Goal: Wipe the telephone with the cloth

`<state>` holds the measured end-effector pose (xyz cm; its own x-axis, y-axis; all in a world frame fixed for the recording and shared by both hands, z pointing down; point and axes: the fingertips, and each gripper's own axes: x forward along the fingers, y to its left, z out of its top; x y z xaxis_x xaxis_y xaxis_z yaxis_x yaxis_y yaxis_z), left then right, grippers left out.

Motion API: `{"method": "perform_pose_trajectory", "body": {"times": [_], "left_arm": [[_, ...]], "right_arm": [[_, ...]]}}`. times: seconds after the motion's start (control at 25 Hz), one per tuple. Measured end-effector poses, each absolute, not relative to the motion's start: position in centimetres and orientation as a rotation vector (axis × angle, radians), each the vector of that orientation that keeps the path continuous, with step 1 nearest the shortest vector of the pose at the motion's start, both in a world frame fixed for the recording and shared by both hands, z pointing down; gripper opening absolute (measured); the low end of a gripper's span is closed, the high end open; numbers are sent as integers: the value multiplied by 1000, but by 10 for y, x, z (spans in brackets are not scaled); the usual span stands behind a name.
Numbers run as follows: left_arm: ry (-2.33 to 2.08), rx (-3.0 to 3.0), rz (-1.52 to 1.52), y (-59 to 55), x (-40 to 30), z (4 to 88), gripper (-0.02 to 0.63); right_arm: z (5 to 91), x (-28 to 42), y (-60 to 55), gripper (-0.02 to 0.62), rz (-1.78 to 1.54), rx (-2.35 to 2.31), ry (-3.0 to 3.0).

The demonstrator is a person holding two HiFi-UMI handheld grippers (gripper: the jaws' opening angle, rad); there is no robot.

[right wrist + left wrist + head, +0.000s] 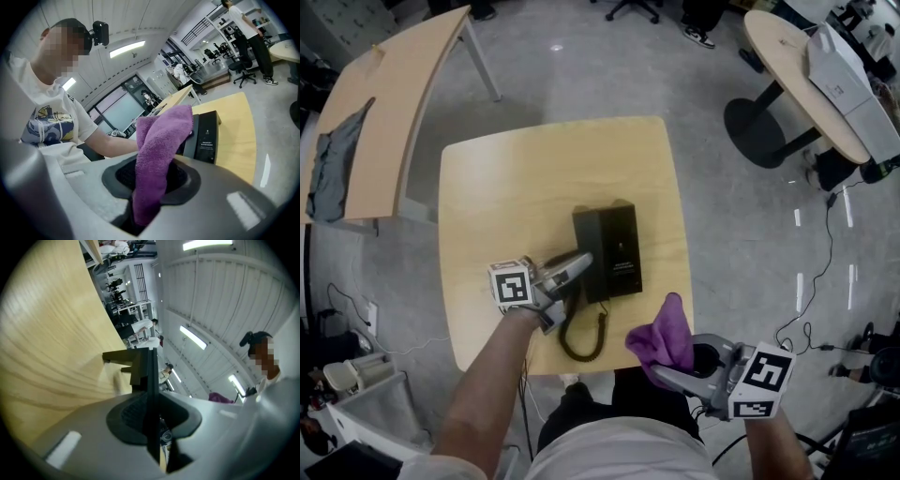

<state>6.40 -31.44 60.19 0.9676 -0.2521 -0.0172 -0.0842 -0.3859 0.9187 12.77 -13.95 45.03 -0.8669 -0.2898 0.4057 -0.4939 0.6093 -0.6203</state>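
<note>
Both sets of jaws grip: left gripper (584,265) clamps a thin black edge of the telephone (621,246); right gripper (664,375) pinches the purple cloth (666,336).

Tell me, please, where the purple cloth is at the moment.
In the head view the purple cloth is at lower right, clamped in the right gripper above the near edge of the table, below and right of the black telephone.

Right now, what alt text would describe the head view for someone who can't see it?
Seen from above, a person's left gripper grips a black telephone on a wooden table, while the right gripper holds a purple cloth by its near edge.
</note>
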Motion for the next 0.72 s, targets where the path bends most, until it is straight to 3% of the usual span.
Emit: {"method": "perform_pose_trajectory", "body": {"times": [0.72], "left_arm": [[-337, 1984, -77, -315, 62, 606, 91]], "right_arm": [[449, 118, -149, 97, 1115, 586, -2603]]}}
